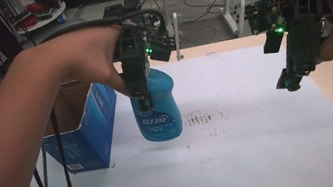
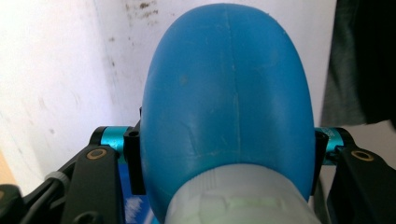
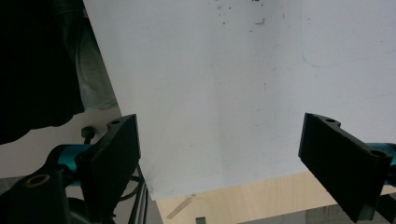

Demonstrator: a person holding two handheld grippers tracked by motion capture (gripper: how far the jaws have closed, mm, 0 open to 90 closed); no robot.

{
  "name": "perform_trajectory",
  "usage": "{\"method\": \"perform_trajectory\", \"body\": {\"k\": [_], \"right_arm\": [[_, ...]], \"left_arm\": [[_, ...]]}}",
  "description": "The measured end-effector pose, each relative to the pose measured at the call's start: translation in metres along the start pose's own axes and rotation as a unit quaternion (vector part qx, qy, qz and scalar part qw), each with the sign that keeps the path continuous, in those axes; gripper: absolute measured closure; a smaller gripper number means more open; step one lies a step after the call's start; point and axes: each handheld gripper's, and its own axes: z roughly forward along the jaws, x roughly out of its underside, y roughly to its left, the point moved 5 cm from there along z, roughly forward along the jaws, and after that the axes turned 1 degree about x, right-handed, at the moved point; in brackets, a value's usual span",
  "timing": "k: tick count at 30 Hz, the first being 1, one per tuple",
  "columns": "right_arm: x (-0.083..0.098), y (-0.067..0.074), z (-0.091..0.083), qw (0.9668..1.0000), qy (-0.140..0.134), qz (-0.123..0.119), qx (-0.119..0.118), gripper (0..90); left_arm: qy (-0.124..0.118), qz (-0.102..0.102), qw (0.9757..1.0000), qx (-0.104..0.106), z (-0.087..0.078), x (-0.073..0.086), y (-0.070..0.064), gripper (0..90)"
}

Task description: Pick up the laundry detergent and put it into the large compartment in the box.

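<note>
Between the left gripper's (image 1: 143, 104) clamped jaws hangs a blue detergent bottle (image 1: 159, 107) (smooth, rounded); it could slip. Beside it, the right gripper (image 3: 219, 158) gapes empty.

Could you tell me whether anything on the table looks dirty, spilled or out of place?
Yes: dark smudges and specks soil the white sheet just right of the blue bottle held in the left gripper. The open blue box stands upright.

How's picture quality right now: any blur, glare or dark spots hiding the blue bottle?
High view: dim, slightly soft; the blue bottle stays readable, its label blurred. Left gripper view: brightly lit, bottle sharp up close, white cap soft. Right gripper view: white sheet evenly lit, dark upper-left corner.
</note>
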Motion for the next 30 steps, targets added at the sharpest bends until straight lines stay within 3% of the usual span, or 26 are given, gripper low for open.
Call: {"method": "perform_trajectory", "body": {"k": [6, 10, 12, 17, 20, 24, 30], "right_arm": [[-0.001, 0.001, 0.0, 1.0, -0.001, -0.001, -0.001, 12.0], [-0.001, 0.0, 0.0, 1.0, -0.002, -0.006, 0.001, 12.0], [-0.002, 0.001, 0.001, 0.9999, -0.002, -0.011, 0.002, 12.0], [-0.003, 0.001, 0.0, 0.9999, -0.003, -0.013, 0.003, 12.0], [-0.004, 0.001, 0.001, 0.9999, -0.004, -0.013, 0.003, 11.9], [-0.006, 0.001, 0.001, 0.9999, -0.005, -0.016, 0.002, 11.9], [-0.008, 0.001, 0.002, 0.9998, -0.003, -0.019, 0.001, 11.9]], "left_arm": [[0.002, -0.061, 0.9981, 0.005, -0.021, 0.018, 0.0, 38.6], [-0.007, -0.083, 0.9964, 0.016, -0.033, 0.026, -0.001, 38.6], [-0.024, -0.114, 0.9927, 0.032, -0.045, 0.035, -0.004, 38.6], [-0.039, -0.151, 0.9874, 0.028, -0.065, 0.052, -0.005, 38.6], [-0.036, -0.179, 0.9829, 0.024, -0.074, 0.065, -0.003, 38.6], [-0.039, -0.22, 0.9746, 0.02, -0.082, 0.082, 0.0, 38.6], [-0.05, -0.278, 0.9591, 0.014, -0.095, 0.113, 0.008, 38.6]]}}
